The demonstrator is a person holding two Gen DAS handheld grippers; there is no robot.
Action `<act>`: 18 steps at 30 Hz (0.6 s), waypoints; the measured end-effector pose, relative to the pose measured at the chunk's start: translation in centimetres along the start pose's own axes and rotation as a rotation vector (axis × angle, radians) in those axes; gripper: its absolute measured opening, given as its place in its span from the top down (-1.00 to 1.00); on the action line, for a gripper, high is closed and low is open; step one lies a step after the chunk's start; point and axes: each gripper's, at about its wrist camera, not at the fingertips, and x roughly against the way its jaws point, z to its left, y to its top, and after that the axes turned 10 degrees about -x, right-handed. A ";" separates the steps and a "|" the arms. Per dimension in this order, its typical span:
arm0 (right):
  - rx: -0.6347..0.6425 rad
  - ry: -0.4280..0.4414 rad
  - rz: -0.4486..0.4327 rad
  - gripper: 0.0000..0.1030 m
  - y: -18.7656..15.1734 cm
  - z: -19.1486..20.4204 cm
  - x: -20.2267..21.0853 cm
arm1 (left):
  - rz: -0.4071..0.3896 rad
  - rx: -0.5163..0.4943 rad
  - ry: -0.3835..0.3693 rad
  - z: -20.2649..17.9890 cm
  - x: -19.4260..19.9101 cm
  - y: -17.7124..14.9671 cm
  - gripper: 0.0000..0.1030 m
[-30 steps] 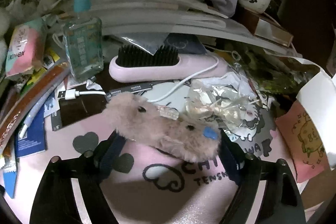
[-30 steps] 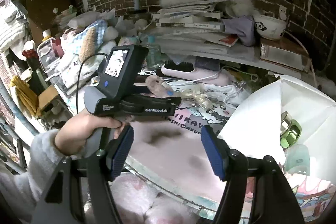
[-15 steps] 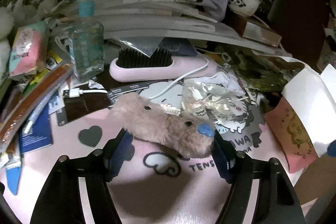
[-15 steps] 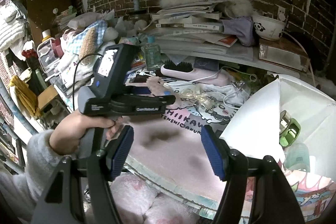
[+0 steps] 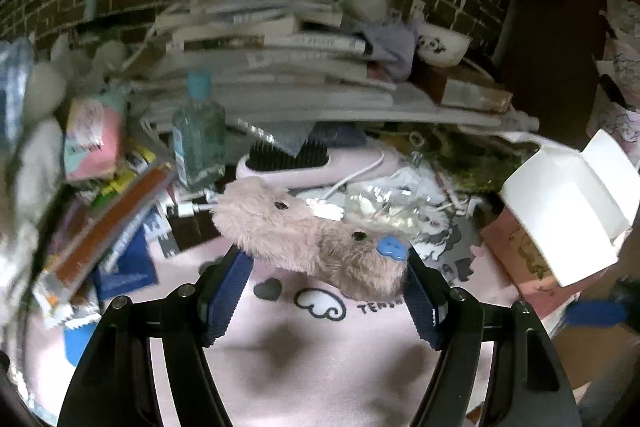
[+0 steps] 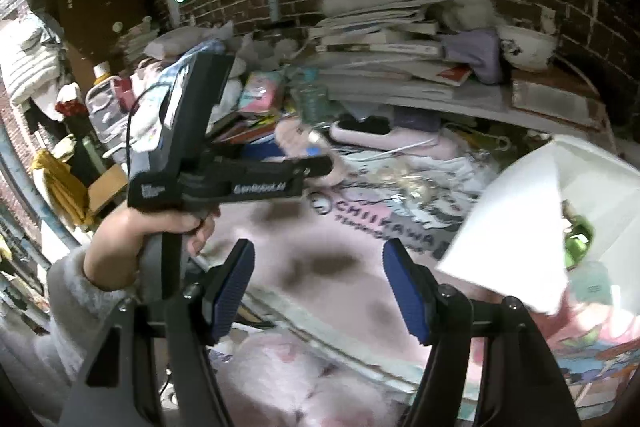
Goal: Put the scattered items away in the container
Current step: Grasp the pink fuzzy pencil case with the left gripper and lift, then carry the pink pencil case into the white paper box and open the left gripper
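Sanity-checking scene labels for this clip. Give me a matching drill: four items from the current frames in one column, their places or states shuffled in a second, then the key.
Items
1. fuzzy plush toy
2. clear bottle
3. panda bowl
4. white box

Places or states
A. open, at the right edge of the pink mat
B. upright, left of the pink hairbrush
C. clamped between the left gripper's blue pads
D. up on the shelf, right of the book stack

Pairs: 1-C, 2-B, 3-D, 4-A
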 end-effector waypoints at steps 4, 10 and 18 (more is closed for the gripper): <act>-0.002 -0.005 0.007 -0.24 -1.3 1.2 -1.8 | -0.032 -0.044 -0.012 -0.9 1.5 1.5 -0.33; -0.080 -0.091 -0.004 -0.24 -2.8 -0.1 -4.4 | -0.094 -0.118 -0.072 -3.7 3.4 4.3 -0.33; -0.151 -0.186 -0.024 -0.24 -3.2 -2.4 -6.2 | -0.136 -0.214 -0.251 -9.5 4.5 8.4 -0.33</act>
